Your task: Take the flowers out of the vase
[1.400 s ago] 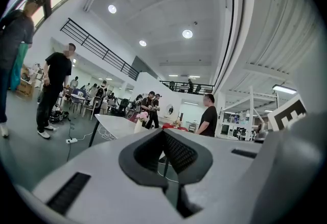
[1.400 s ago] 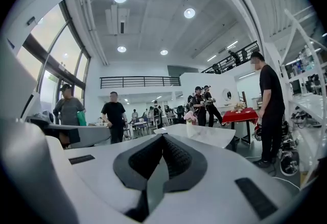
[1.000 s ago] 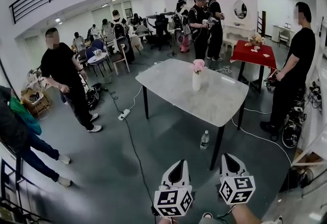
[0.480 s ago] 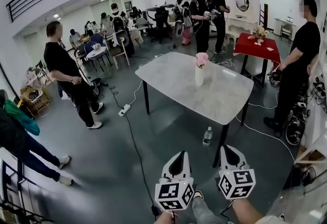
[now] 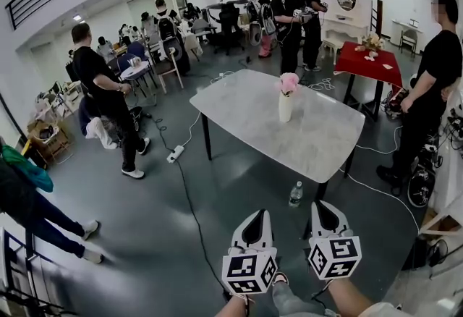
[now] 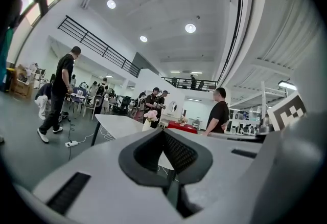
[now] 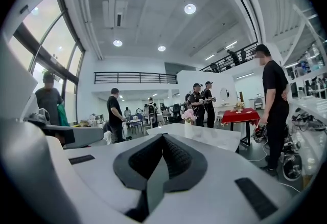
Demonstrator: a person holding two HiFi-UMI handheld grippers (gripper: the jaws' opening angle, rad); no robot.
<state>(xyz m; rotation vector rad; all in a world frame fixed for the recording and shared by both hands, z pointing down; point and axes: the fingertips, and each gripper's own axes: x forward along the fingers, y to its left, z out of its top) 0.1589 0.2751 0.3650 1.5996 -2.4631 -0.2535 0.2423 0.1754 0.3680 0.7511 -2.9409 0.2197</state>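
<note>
**Flowers sit in vase across the floor, task yet to begin**

Pink blooms stand in the white vase on the pale tabletop, upper centre of the head view. They are well apart from the left tool and right tool at the bottom edge. Both tools have their jaws together with nothing between them.

The step in hand appears to be the approach. The next move calls for closing the gap to the tabletop's near edge. One tool must then open and take the stems above the vase's mouth, perhaps with the other steadying the vase.

A water bottle stands on the floor by the near table leg. A cable with a power strip trails left of it. A person in black stands at right near a red table.
</note>
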